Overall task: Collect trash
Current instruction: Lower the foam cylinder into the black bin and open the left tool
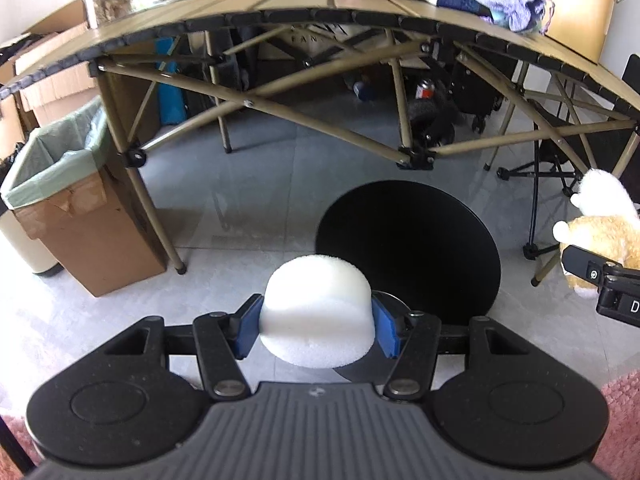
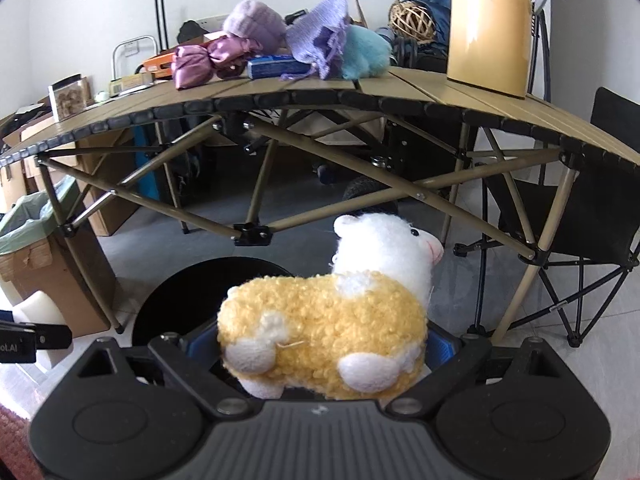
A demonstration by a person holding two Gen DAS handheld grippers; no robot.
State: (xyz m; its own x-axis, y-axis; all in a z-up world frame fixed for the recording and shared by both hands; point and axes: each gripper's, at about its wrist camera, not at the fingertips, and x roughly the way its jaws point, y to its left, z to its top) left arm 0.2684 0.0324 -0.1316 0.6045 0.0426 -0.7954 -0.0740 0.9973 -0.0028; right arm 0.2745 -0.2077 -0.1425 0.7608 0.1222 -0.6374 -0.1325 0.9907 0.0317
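My left gripper is shut on a white foam block, its blue pads pressing both sides. It hangs over the floor at the near edge of a round black stool top. My right gripper is shut on a yellow and white plush sheep, which hides most of its blue pads. The sheep and the right gripper also show at the right edge of the left wrist view. The foam block shows at the left edge of the right wrist view.
A cardboard box lined with a green bag stands at the left beside a folding table's leg. The folding table carries clothes, a purple pouch, a yellow container and boxes. A black folding chair stands at the right.
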